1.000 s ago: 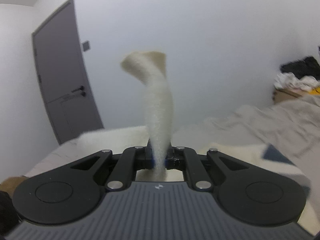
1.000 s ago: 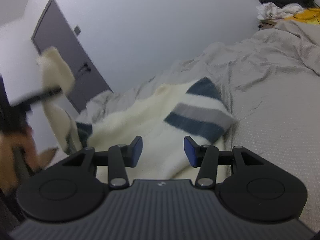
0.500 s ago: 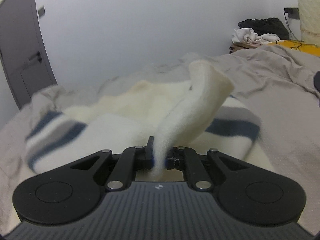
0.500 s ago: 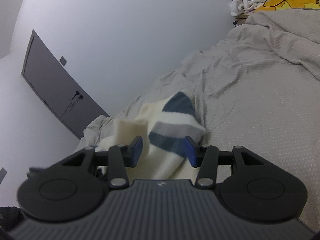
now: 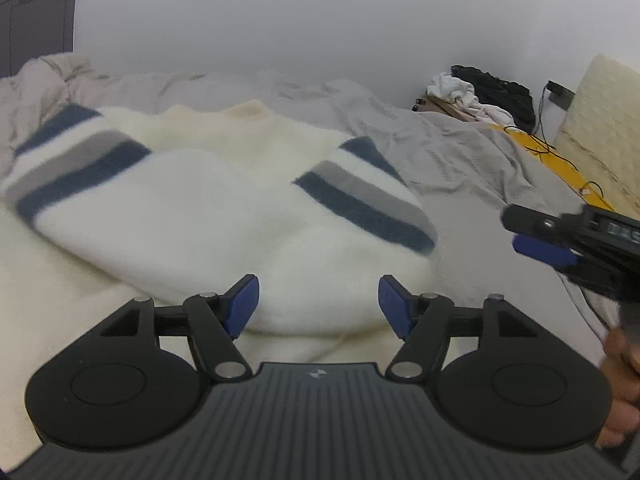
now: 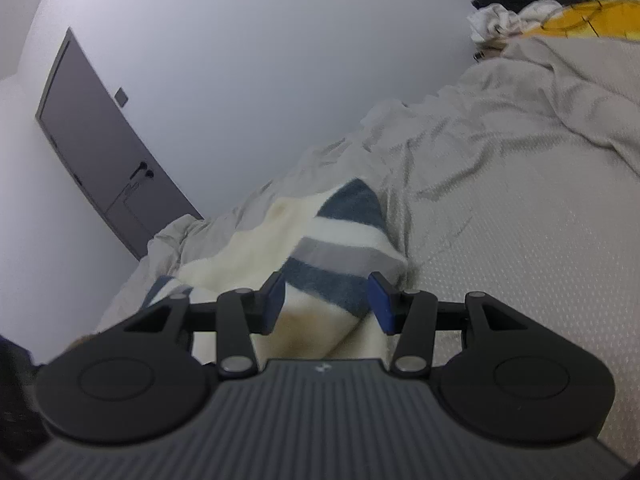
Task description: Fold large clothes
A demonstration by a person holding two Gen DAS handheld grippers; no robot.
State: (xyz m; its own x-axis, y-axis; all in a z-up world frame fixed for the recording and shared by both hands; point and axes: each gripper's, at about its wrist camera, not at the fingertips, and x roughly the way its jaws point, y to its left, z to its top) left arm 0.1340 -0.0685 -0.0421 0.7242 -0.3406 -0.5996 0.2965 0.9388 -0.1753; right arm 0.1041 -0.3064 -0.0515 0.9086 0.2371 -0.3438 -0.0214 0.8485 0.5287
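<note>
The cream sweater (image 5: 192,216) lies spread on the bed (image 5: 460,152), whose grey sheet is rumpled all around it. Both sleeves are folded in over the body, each marked by 2 navy bands with 1 grey band between them; the right sleeve (image 5: 360,200) crosses the middle of my left view, the other sleeve (image 5: 76,160) sits at the far left, blurred. A grey door (image 6: 100,152) stands in the white wall beyond the foot of the bed. At the far corner a heap of clothes (image 5: 484,92), white and black, rests on what looks like a cardboard box, beside a yellow cloth (image 6: 592,20) with a dark cable trailing over it. A pale quilted panel (image 5: 596,120) leans at the right edge.

My left tongs (image 5: 318,304) hover low over the near edge of the sweater, released, the blue pads wide apart with nothing between them. My right tongs (image 6: 326,300) are also released, tilted so the room slants, their pads (image 6: 380,304) set on either side of the striped sleeve end where it meets the bare sheet; I cannot tell whether they touch the wool. In the left view the right tongs (image 5: 536,240) reach in from the right edge, well clear of the sweater, over the sheet, and my right hand (image 5: 620,380) shows blurred below them.
</note>
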